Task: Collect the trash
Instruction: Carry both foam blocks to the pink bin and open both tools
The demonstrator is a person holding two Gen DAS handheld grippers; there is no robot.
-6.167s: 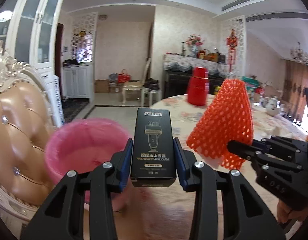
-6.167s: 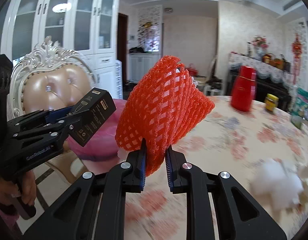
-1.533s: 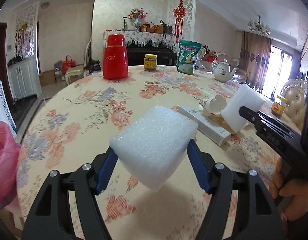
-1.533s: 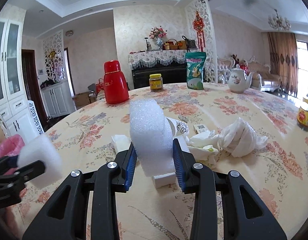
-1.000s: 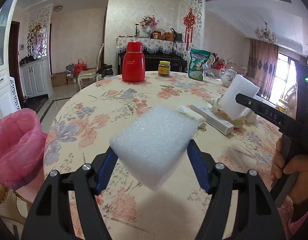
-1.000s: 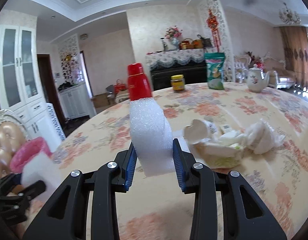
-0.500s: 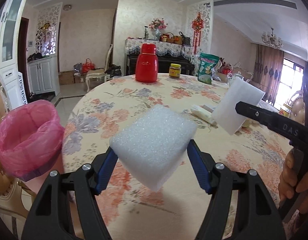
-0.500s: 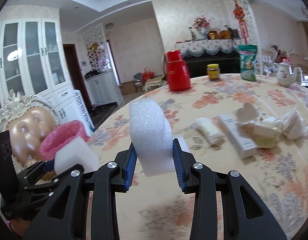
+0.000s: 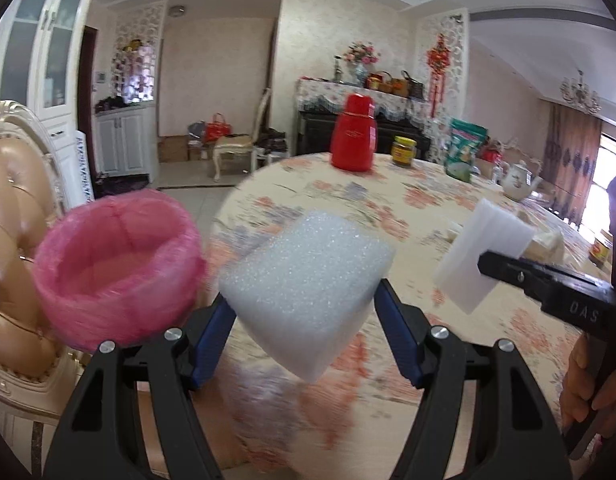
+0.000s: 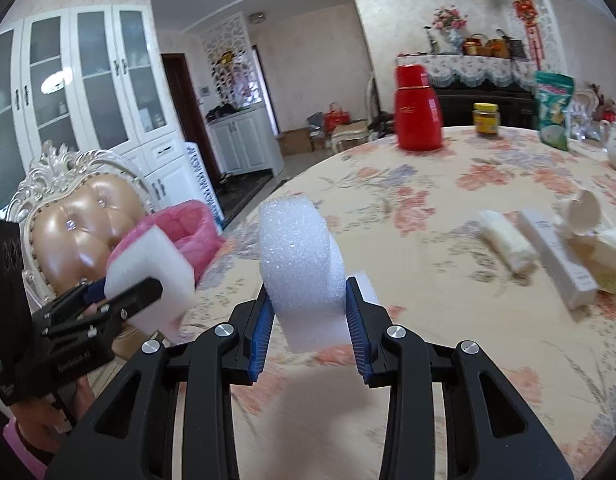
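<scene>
Left wrist view, left tool [image 9: 304, 332] pinching grainy foam block [image 9: 306, 288], right tool [image 10: 310, 332] clamping curved foam strip [image 10: 300, 264]

Both grippers raised and clamped, side by side

The left gripper [image 9: 304, 340] pinches a white foam block [image 9: 306, 290] between its blue-padded fingers [image 9: 210, 344], set fairly wide. To its right, the right gripper [image 10: 308, 334] grips a narrower foam piece [image 10: 300, 268] with its fingers closer together. A bare hand [image 9: 592, 388] wraps the right gripper's handle.
</scene>
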